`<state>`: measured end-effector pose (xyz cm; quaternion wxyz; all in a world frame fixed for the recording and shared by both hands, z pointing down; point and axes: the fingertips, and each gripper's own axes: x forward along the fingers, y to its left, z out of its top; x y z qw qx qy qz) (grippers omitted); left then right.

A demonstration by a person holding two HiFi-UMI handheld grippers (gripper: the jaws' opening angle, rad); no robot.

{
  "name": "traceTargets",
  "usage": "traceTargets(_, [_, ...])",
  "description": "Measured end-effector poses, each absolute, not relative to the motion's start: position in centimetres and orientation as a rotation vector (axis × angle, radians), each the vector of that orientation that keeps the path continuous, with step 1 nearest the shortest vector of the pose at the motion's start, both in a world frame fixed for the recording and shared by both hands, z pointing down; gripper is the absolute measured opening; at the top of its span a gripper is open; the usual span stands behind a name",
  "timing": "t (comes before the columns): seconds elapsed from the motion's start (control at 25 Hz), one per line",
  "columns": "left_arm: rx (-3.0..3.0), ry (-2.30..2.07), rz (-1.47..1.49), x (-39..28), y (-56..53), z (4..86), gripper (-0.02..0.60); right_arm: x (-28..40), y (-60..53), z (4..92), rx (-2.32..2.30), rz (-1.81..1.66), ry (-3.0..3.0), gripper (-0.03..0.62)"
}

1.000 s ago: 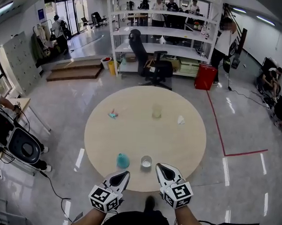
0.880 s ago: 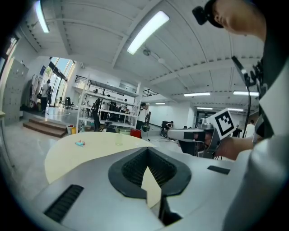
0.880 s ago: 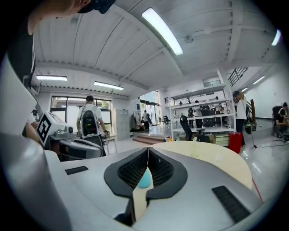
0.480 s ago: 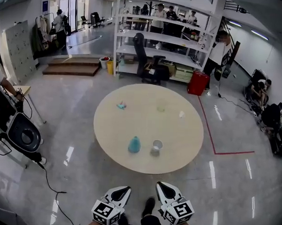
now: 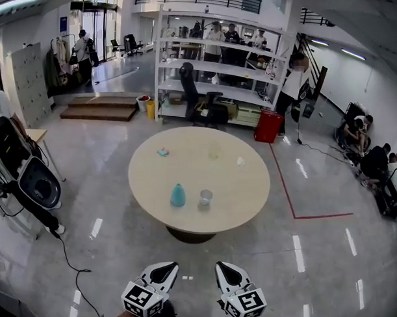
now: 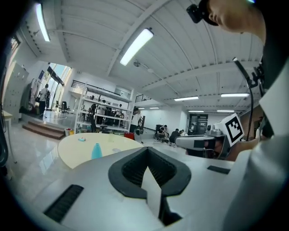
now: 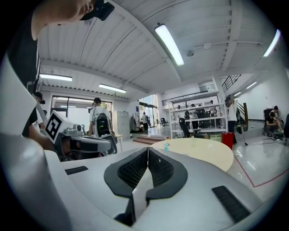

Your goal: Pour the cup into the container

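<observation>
Head view shows the left gripper [image 5: 165, 270] and the right gripper [image 5: 223, 270] side by side at six o'clock of the frame, over the glossy floor [image 5: 117, 239] and well apart from the round table [image 5: 240, 188]. Both pairs of jaws are pressed together, nothing between them. The blue cup [image 5: 178, 195] stands near the table's six o'clock edge, with the clear container [image 5: 205, 198] just beside it at three o'clock.
</observation>
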<state>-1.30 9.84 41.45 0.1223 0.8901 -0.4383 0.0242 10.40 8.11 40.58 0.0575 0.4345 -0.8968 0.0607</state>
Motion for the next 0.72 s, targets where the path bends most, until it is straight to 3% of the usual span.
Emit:
traceTargets(0.4, [2.543,-1.221,0.121,9.7,23.4,43.2,0.002,20.8,22.2,43.7,1.307,0.291,-2.707,0.008])
traceTargets(0.72, [2.528,-1.272,0.185,10.4,32.0,41.9,0.002,23.0,28.9,42.2,1.332,0.302,-2.771,0.008])
